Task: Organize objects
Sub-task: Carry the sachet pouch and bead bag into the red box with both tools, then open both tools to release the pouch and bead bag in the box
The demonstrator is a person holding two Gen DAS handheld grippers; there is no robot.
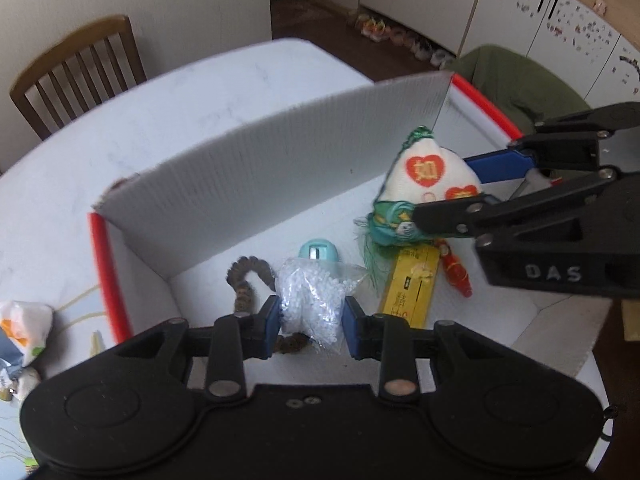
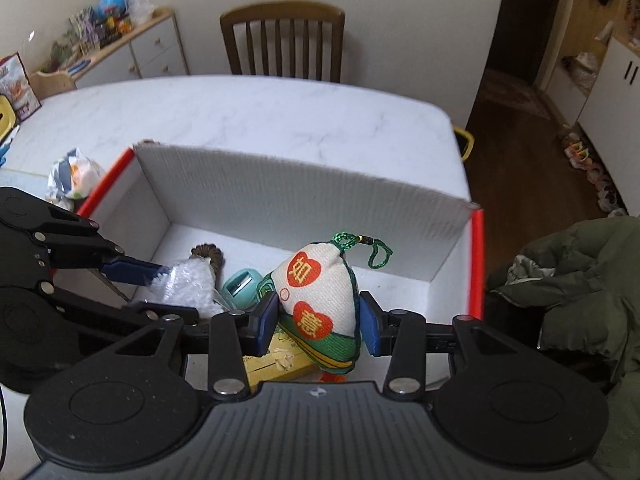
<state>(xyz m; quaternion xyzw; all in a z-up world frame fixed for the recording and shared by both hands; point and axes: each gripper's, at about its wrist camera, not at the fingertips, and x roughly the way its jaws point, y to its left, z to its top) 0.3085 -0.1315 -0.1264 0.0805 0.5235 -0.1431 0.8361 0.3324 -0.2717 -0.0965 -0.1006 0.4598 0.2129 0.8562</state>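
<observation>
Left wrist view: left tongs (image 1: pixel 310 320) narrowed on a clear bag of white beads (image 1: pixel 314 294), blue pads pressing its two sides, bag bulging straight ahead of the tips. Hangs over the near-left part of the white box (image 1: pixel 280 148) with red edges, which sits on the desk (image 1: pixel 180 92). Just beyond the bag, on the box floor: a teal gadget (image 1: pixel 318 252) and a brown cord loop (image 1: pixel 248 276), the latter slightly left of the tips. To the right of the tips, a yellow packet (image 1: pixel 408 288) with its long axis running away from the tongs, and a red charm (image 1: pixel 456 272) beside it.

Right wrist view: right tongs (image 2: pixel 318 322) closed around an embroidered sachet (image 2: pixel 316 284) with red hearts, gripped low on its sides. Stands upright in the grip, long axis pointing up and away from the tips, green cord loop trailing towards the far wall. Hovers above the yellow packet, apart from the floor as far as can be told.

Judgement: both loads already over the box, so only a lowering and a release left for each. Bare floor lies ahead and to the right of the right tongs, so that side suits the sachet; the bag drops straight below the left tongs, near the teal gadget. Main risk: the two tongs close together, crossing over the middle.
</observation>
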